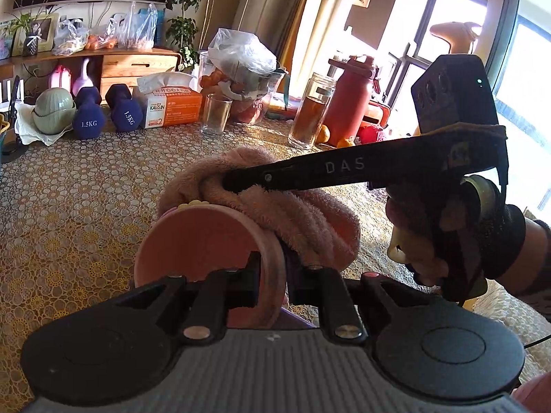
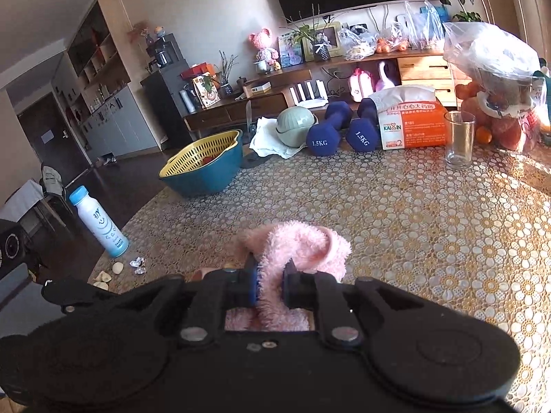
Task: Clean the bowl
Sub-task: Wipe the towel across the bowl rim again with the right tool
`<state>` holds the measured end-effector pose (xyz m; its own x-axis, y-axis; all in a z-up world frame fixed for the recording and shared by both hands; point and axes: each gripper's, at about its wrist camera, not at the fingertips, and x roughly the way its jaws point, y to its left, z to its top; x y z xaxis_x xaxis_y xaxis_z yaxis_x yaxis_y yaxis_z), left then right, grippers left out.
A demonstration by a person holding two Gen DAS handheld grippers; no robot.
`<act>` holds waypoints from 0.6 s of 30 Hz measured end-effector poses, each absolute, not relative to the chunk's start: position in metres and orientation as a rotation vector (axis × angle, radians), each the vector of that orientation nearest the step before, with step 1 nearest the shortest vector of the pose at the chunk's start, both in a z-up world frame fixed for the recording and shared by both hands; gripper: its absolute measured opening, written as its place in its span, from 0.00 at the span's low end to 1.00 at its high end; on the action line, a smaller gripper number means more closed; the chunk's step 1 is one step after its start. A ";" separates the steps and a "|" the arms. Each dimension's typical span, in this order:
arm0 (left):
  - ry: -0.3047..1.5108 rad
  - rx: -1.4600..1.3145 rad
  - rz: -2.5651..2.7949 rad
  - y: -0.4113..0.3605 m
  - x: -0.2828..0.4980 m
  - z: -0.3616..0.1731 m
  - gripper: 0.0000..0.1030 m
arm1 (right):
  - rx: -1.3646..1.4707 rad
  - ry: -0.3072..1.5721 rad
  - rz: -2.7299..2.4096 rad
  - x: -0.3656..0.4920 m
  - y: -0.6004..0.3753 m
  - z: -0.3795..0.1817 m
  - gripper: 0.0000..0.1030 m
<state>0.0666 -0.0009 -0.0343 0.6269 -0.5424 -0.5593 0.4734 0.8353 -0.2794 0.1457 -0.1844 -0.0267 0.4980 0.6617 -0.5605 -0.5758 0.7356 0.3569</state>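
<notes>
The pink bowl (image 1: 203,241) is held up above the worktop (image 1: 79,206), tipped on its side so that its round face turns toward the left wrist camera, and its rim sits clamped between the jaws of the left gripper (image 1: 272,275). A fluffy pink cloth (image 1: 275,199) is bunched against the far side of the bowl, pressing on its upper edge and draping down to the right. The right gripper (image 2: 270,275) has its jaws clenched on a fold of this cloth, which rises between its two fingers and curls forward; in the left wrist view its long black finger (image 1: 310,172), marked with the letters DAS, reaches in from the right and buries its tip in the cloth. A gloved hand (image 1: 458,230) holds that gripper at the right edge. The worktop wears a cover patterned with gold flowers and rings. Farther back stand an empty drinking glass (image 2: 459,141), an orange and white tissue pack (image 2: 411,120), two blue dumbbells (image 2: 344,127) marked 1.5KG, and a pale green lidded pot (image 2: 296,125) on a white cloth. To the left of these sits a blue basin with a yellow strainer (image 2: 203,165), and near the worktop's left edge a white bottle with a blue cap (image 2: 100,220). In the left wrist view a tall jar of amber liquid (image 1: 311,110) and a red flask (image 1: 349,99) stand toward the bright window.
</notes>
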 end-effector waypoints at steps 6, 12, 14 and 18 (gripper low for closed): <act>0.688 -0.092 -0.597 -0.007 0.070 -0.034 0.14 | 0.138 0.797 0.707 0.159 -0.192 -0.047 0.12; 0.703 -0.060 -0.608 -0.019 0.075 -0.032 0.14 | 0.071 0.837 0.650 0.157 -0.209 -0.074 0.12; 0.708 -0.049 -0.610 -0.023 0.077 -0.032 0.14 | 0.067 0.825 0.637 0.155 -0.224 -0.078 0.13; 0.714 -0.022 -0.596 -0.033 0.082 -0.030 0.14 | 0.111 0.806 0.565 0.158 -0.256 -0.073 0.14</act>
<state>0.0822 -0.0328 -0.0299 0.5979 -0.5206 -0.6095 0.5060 0.8349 -0.2168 0.1583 -0.2558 -0.0734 0.5537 0.5181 -0.6519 -0.4358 0.8474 0.3033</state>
